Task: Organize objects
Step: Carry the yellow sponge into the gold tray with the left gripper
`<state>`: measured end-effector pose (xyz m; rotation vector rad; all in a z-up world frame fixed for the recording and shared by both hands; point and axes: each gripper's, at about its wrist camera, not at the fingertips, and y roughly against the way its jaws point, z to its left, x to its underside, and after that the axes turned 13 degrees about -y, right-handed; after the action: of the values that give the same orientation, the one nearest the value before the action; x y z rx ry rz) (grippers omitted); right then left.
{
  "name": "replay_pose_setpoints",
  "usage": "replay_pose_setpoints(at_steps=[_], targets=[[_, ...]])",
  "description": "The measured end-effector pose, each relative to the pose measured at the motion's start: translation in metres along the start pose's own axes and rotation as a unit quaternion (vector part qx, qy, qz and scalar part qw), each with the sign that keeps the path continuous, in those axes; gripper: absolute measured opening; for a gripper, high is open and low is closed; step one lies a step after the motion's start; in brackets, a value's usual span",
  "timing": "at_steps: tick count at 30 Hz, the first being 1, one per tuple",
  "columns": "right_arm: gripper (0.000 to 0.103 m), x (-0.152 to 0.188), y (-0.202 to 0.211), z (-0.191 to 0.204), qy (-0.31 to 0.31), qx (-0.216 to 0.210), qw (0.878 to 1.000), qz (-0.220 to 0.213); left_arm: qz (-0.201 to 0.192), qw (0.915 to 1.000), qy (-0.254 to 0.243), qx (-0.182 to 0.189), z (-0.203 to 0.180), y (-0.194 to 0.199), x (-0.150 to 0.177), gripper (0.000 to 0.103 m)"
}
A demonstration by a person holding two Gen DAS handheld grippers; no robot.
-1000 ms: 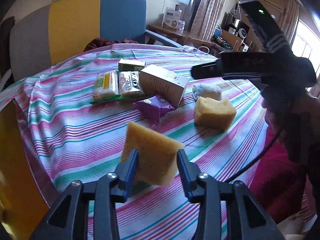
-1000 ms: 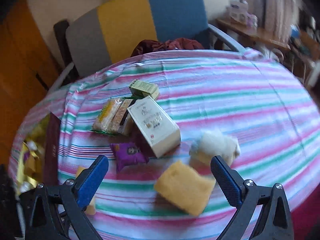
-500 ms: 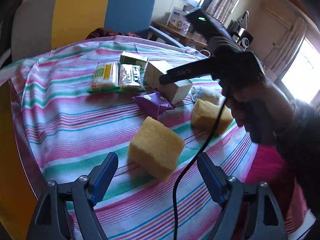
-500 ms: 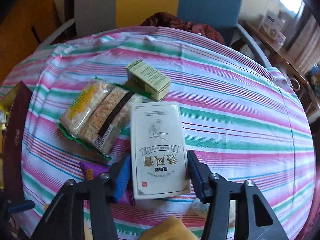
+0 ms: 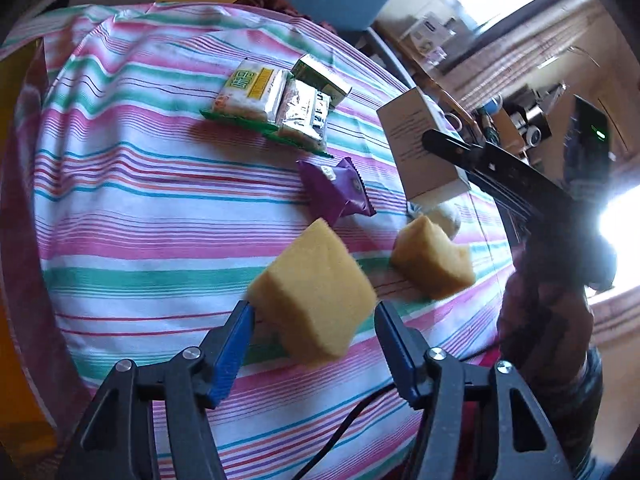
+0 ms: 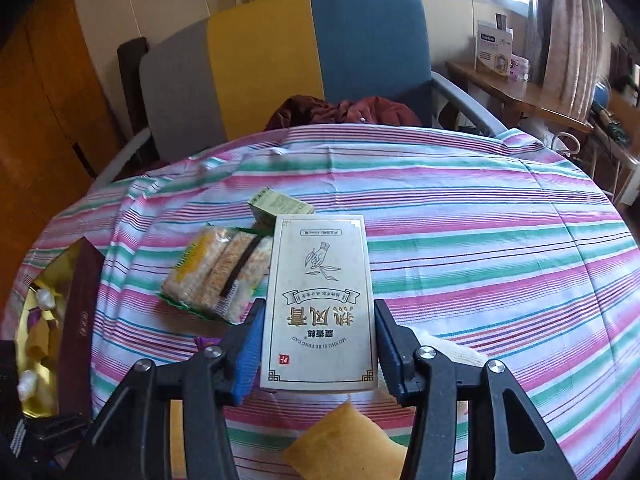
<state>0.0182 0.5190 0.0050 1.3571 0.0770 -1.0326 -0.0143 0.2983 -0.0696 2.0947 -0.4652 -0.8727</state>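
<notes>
My right gripper [image 6: 318,354] is shut on a white carton with Chinese print [image 6: 320,304] and holds it above the striped tablecloth [image 6: 480,240]; the carton [image 5: 420,152] also shows lifted in the left wrist view. My left gripper [image 5: 314,338] is open, its jaws on either side of a yellow sponge [image 5: 316,292] lying on the cloth. A second yellow sponge [image 5: 432,260] lies to its right. A purple snack packet [image 5: 340,188], a green-edged pack of rice crackers [image 5: 272,104] and a small green box [image 5: 320,76] lie farther back.
A chair with grey, yellow and blue back [image 6: 288,64] stands behind the table with a dark red cloth [image 6: 344,110] on its seat. A dark box with gold lining and small items [image 6: 48,320] sits at the table's left edge. A white soft item [image 5: 446,214] lies behind the second sponge.
My right gripper closed on the white carton and lifted it off the cloth. My left gripper let go of the yellow sponge, opened, and now has narrowed around it as it lies on the table.
</notes>
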Motion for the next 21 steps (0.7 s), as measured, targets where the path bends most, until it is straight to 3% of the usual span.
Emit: replay_pose_setpoints(at_steps=[3, 7, 9, 10, 18, 21], targets=[[0.052, -0.001, 0.004, 0.001, 0.000, -0.008, 1.000, -0.005, 0.002, 0.9999, 0.015, 0.000, -0.006, -0.009, -0.006, 0.080], [0.052, -0.003, 0.008, -0.001, -0.003, -0.010, 1.000, -0.011, 0.017, 0.9986, -0.014, -0.048, -0.019, -0.026, -0.012, 0.081], [0.052, -0.003, 0.007, -0.002, -0.003, -0.007, 1.000, -0.010, 0.015, 0.9968, -0.036, -0.069, -0.023, -0.028, -0.010, 0.074], [0.052, -0.003, 0.005, -0.003, -0.002, -0.007, 1.000, -0.007, 0.015, 0.9951, -0.047, -0.085, -0.025, -0.028, -0.008, 0.060], [0.052, 0.003, 0.003, 0.011, 0.027, -0.049, 0.998, 0.006, -0.009, 0.9908, -0.087, -0.104, -0.023, -0.006, 0.008, 0.054], [0.052, 0.008, 0.003, 0.019, 0.042, -0.068, 0.997, 0.014, -0.033, 0.9837, -0.116, -0.133, -0.031, 0.016, 0.013, 0.054]])
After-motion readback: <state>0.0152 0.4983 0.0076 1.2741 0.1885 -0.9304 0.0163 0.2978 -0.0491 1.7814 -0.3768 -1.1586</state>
